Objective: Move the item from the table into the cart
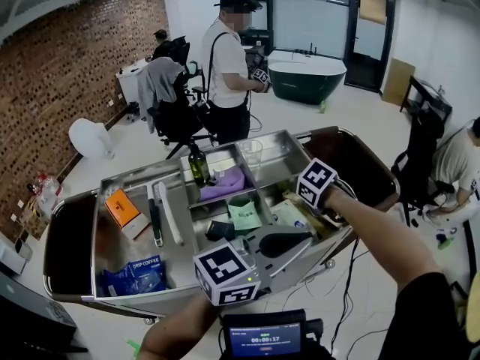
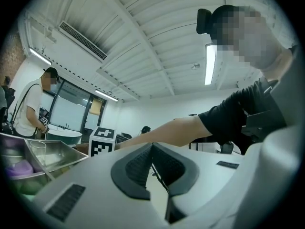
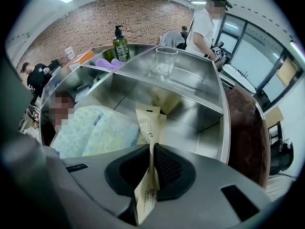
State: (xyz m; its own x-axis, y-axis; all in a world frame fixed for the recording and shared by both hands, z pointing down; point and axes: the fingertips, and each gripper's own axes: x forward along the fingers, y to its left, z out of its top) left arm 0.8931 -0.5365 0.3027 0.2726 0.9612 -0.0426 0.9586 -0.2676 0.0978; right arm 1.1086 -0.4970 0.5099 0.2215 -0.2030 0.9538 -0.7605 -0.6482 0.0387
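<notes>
One sachet is hanging pinched in my right gripper, jaws pressing tight on it, its long axis running 6 to 12 past the tips toward the cart bay lying at 12; my left gripper is idling shut and empty, farther back

In the cart, the bottle stood mid-back, the glass back right, the box left, the coffee bag front left, and the sachet hung over its right compartment.
</notes>
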